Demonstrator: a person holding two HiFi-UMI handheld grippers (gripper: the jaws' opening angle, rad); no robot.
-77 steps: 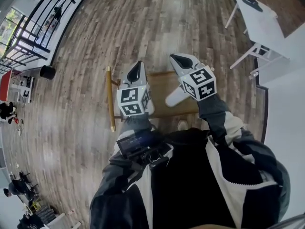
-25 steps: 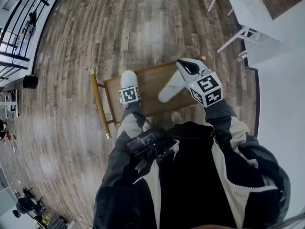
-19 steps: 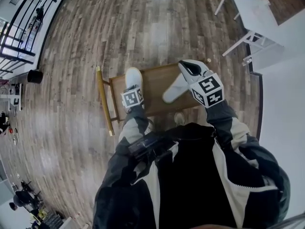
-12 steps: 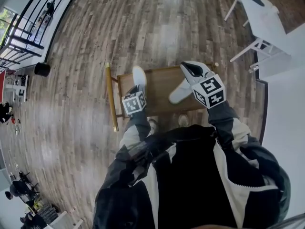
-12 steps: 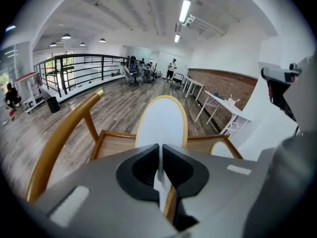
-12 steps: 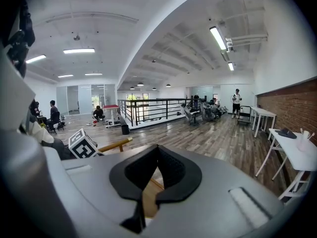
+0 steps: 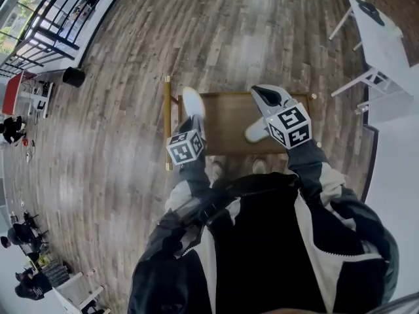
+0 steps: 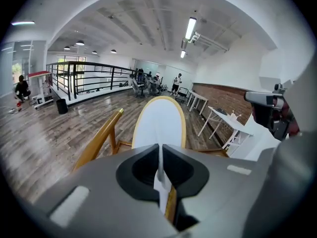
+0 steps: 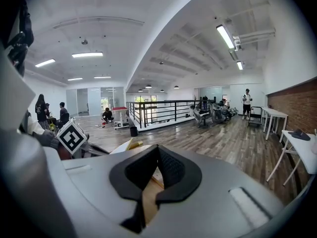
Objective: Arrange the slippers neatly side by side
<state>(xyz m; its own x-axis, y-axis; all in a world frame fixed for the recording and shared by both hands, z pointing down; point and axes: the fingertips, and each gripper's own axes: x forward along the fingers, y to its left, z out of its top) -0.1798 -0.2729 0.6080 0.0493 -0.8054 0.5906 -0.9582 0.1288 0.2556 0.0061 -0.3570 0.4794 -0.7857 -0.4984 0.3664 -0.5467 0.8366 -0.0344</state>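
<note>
A low wooden table [image 7: 229, 113] stands in front of me. My left gripper [image 7: 193, 118] is shut on the heel end of a white slipper [image 7: 192, 101] and holds it up over the table's left end. In the left gripper view this slipper [image 8: 158, 123], white with a tan rim, sticks out ahead of the pinched jaws of the left gripper [image 8: 159, 171]. The second white slipper [image 7: 255, 131] lies on the right part of the table, partly hidden under my right gripper [image 7: 265, 95]. The right gripper [image 9: 157, 175] has its jaws together with nothing between them.
A brass rail [image 7: 168, 120] runs along the table's left side. My feet [image 7: 214, 170] stand at its near edge. A white table [image 7: 386, 41] stands at the far right, and a black bin [image 7: 73, 77] and a railing [image 7: 49, 31] at the far left. Wood floor lies all around.
The left gripper has risen with its slipper, lifting it off the table's left end. The right gripper has shifted a little over the other slipper, which stays on the table.
</note>
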